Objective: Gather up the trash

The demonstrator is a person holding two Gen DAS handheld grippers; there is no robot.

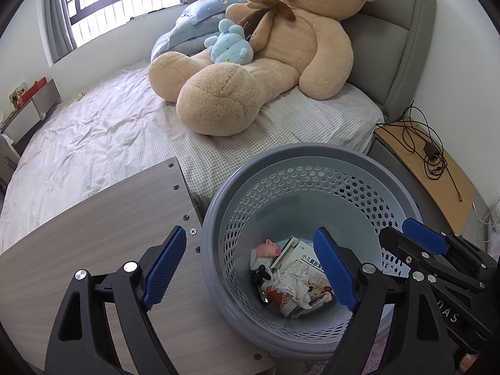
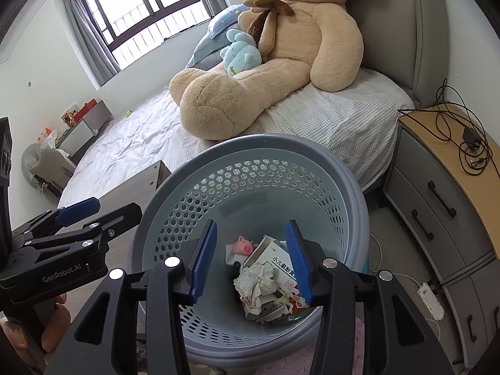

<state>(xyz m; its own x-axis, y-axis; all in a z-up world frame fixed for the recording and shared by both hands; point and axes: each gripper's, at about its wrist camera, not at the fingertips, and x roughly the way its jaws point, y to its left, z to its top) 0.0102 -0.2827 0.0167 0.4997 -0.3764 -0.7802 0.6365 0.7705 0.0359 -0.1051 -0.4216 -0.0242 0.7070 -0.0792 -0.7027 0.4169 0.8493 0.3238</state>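
A round grey perforated trash basket (image 1: 225,306) (image 2: 353,193) stands on the floor beside the bed. At its bottom lie a crumpled white tissue (image 1: 292,282) (image 2: 254,282), a printed carton (image 1: 304,257) (image 2: 281,259) and a small pink pig toy (image 1: 270,247) (image 2: 243,245). My left gripper (image 1: 251,247) is open and empty, one finger over the wooden table, the other over the basket. My right gripper (image 2: 251,239) is open and empty above the basket's mouth. The right gripper also shows in the left wrist view (image 1: 403,232), and the left gripper in the right wrist view (image 2: 109,209).
A wooden table (image 1: 103,234) abuts the basket's left side. The bed (image 1: 103,137) with a large teddy bear (image 1: 275,50) lies behind. A bedside cabinet (image 2: 443,193) with cables stands right. A white power strip (image 2: 431,300) lies on the floor.
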